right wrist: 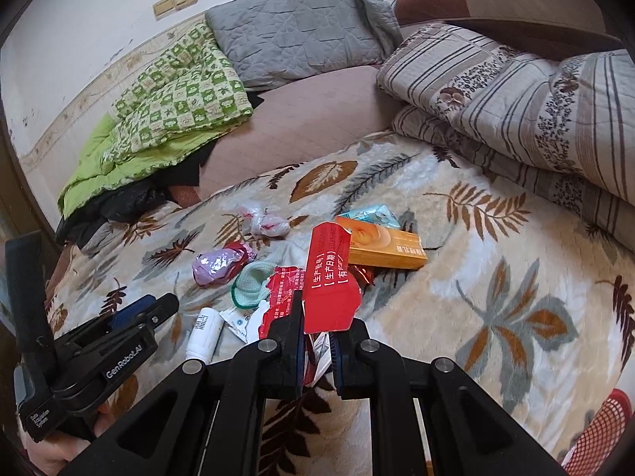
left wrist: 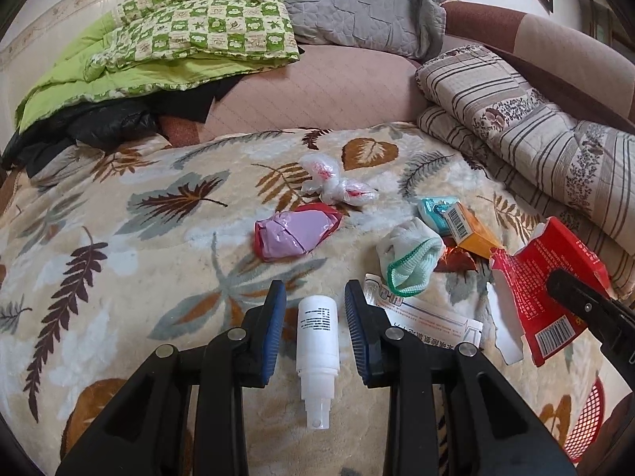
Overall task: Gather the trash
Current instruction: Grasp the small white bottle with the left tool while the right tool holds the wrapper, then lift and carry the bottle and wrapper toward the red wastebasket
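The left tool (left wrist: 315, 319) stands released, its pads either side of a white spray bottle (left wrist: 317, 341) lying on the leaf-print bed blanket (left wrist: 119, 277). The right tool (right wrist: 317, 351) is clenched on a torn red carton (right wrist: 329, 277).

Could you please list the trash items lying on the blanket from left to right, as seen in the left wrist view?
Pink wrapper → white spray bottle → mesh sleeve → orange box → red carton, which the right gripper holds.

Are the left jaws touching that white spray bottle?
Apart. The left wrist view shows blanket on both sides of the white spray bottle, between it and the left gripper's blue pads.
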Demonstrator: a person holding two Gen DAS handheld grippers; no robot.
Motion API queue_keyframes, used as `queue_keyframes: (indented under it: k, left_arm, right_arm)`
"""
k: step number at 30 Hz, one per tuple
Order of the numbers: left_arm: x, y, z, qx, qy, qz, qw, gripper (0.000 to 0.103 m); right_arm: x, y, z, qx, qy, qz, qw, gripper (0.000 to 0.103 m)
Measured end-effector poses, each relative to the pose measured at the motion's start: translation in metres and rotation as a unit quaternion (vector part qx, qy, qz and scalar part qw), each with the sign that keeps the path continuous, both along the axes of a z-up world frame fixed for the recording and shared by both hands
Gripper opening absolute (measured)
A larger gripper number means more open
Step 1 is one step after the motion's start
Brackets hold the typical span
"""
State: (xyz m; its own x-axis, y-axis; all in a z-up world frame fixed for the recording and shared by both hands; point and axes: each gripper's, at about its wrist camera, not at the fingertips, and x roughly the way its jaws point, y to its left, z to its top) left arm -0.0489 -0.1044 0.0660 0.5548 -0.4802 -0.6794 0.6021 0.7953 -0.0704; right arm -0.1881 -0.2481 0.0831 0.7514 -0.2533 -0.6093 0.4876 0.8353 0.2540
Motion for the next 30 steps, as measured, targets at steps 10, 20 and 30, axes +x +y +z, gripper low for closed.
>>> queue_keyframes:
  k: [10,20,30]
  left_arm:
    - [-0.017,-0.006,0.005,0.009,-0.036,-0.010,0.9993,0.030]
    - [-0.021,-0.007,0.008,0.012,-0.051,-0.011,0.9986,0.030]
    - [-0.018,-0.004,0.011,-0.004,-0.045,-0.013,0.9989,0.030]
  right_arm:
    - [-0.003,0.002,0.000,0.002,0.000,0.002,1.000,0.011]
    - [-0.006,0.001,0.000,0.004,0.001,-0.003,1.000,0.011]
    - [-0.006,0.002,0.000,0.005,-0.001,-0.003,1.000,0.011]
